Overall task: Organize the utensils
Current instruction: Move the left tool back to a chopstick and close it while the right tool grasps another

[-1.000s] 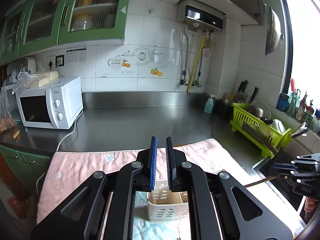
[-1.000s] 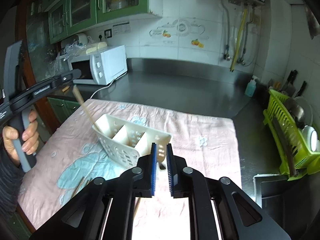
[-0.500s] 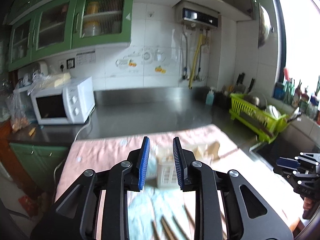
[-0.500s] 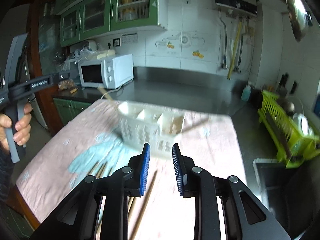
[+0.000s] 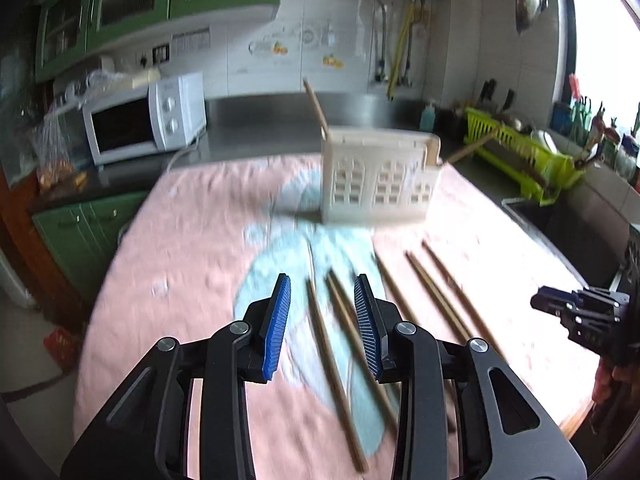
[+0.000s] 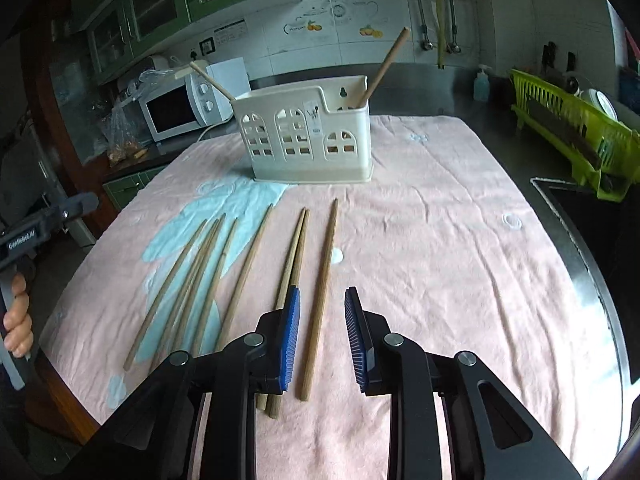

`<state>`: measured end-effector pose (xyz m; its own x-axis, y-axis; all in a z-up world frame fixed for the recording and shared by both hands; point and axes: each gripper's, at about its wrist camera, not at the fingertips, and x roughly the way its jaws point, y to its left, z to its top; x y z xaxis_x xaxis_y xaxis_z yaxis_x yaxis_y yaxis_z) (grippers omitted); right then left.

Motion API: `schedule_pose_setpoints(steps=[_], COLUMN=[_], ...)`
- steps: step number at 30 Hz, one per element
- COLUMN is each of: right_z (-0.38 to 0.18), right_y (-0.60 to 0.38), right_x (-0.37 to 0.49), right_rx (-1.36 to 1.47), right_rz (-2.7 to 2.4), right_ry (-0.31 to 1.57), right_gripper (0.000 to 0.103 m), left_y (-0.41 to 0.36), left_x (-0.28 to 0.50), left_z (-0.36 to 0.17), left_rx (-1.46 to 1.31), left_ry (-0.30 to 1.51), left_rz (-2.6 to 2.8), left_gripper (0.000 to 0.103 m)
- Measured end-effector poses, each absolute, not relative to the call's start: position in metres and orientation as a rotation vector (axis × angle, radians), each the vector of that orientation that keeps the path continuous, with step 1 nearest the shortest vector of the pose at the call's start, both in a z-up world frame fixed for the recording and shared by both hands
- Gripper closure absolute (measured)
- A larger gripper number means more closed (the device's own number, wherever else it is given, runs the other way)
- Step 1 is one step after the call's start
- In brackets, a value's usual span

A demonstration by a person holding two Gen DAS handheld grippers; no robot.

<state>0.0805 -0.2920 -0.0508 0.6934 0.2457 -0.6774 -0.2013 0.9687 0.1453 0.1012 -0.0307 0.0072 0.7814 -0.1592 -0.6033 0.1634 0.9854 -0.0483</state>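
Wooden chopsticks (image 6: 320,300) are light, stiff and roll easily, so pinch yours mid-length; both grippers, left gripper (image 5: 322,322) and right gripper (image 6: 322,334), have fingers partly open, empty.

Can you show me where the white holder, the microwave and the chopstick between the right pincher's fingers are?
utensil caddy (image 6: 306,148), right wrist view, front wall.
microwave (image 6: 172,110), right wrist view, door.
chopstick (image 6: 322,300), right wrist view, mid-shaft.

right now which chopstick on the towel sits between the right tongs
The lone chopstick farthest right on the pink towel lies between the open right tongs, untouched. The touching pair and the rest lie further left.
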Motion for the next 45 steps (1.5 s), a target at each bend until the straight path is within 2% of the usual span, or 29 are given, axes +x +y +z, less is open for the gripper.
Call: schedule_pose_setpoints(steps=[8,17,32,40,45], right_z=[-0.083,-0.101,-0.110,-0.113,-0.116], right_y=[-0.284,-0.278,-0.273,-0.271,-0.258], right_x=[0.076,0.079,0.085,0.087,0.083], right_rx=[0.064,0.062,0.066,0.048,-0.047], right_rz=[0.233,0.232,0.232,0.213,0.163], right_ry=[0.823,0.866,0.898,0.902,0.878], right_gripper=[0.080,0.080,0.081,0.085,0.092], left_y=[-0.044,-0.049,-0.054,-0.055,-0.057], left_x=[0.085,0.089,0.093,0.095,0.096], left_z=[-0.055,-0.092,-0.104,-0.104,-0.105], left_rx=[0.022,0.020,0.050,0.054,0.049], left_ry=[0.792,0.895,0.933,0.932,0.941], left_rz=[-0.208,-0.200,-0.183,-0.167,-0.142], left_gripper=[0.069,0.071,0.089,0.091,0.091])
